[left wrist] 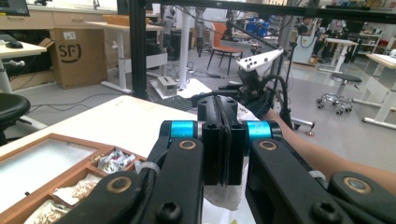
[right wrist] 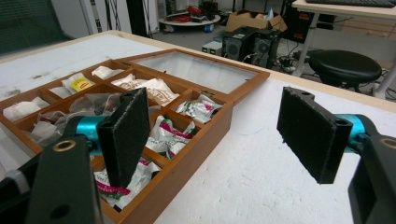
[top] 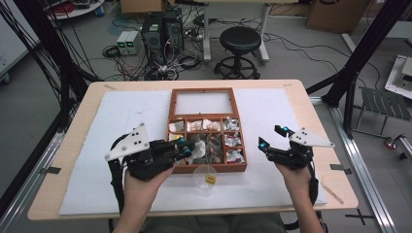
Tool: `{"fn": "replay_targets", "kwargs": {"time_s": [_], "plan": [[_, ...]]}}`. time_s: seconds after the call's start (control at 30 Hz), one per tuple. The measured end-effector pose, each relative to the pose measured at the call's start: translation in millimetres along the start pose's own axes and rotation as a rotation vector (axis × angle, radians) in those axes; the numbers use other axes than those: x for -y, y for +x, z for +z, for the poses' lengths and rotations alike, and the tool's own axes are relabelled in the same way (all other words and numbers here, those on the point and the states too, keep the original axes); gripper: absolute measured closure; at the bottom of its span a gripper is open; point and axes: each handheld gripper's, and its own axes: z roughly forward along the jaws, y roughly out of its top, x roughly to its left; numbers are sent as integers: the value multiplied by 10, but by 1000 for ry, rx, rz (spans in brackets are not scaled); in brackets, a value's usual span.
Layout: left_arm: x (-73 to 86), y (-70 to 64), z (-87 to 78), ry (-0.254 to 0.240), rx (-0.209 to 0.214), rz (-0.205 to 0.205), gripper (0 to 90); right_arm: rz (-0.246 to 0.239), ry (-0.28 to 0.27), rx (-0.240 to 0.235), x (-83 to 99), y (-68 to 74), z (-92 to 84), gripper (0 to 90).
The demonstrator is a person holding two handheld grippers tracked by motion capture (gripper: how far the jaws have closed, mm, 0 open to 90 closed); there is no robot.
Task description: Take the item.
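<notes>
My left gripper (top: 187,148) covering what it pinches, white scrap (left wrist: 223,196) half hidden under my closed jaws, wooden box (right wrist: 196,158) cut off at seven o'clock, cup (top: 204,180) contents too small to tell.

Even overhead room light, soft shadows; pics low-res, slightly blurry, far bg soft; no strong glare.

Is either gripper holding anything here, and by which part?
The left gripper is shut on a white tea bag, pinched at its upper part; the bag hangs below the jaws. The right gripper is open and holds nothing.
</notes>
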Motion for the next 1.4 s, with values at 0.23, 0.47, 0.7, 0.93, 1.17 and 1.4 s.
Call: {"fn": "replay_targets", "kwargs": {"time_s": [0.23, 0.47, 0.7, 0.93, 1.17, 1.4], "plan": [[149, -9, 72, 46, -10, -2, 884, 2, -1, 0, 0, 1, 2, 262], [342, -7, 146, 84, -22, -13, 884, 3, 4, -2, 6, 2, 6, 262], [529, -29, 213, 118, -25, -26, 884, 2, 3, -2, 11, 0, 11, 262], [731, -38, 253, 145, -34, -37, 884, 3, 4, -3, 15, 0, 13, 262], [863, -42, 286, 177, -40, -31, 884, 2, 4, -2, 16, -3, 10, 262], [935, -45, 316, 185, -43, -29, 883, 2, 5, 0, 18, -5, 13, 262]]}}
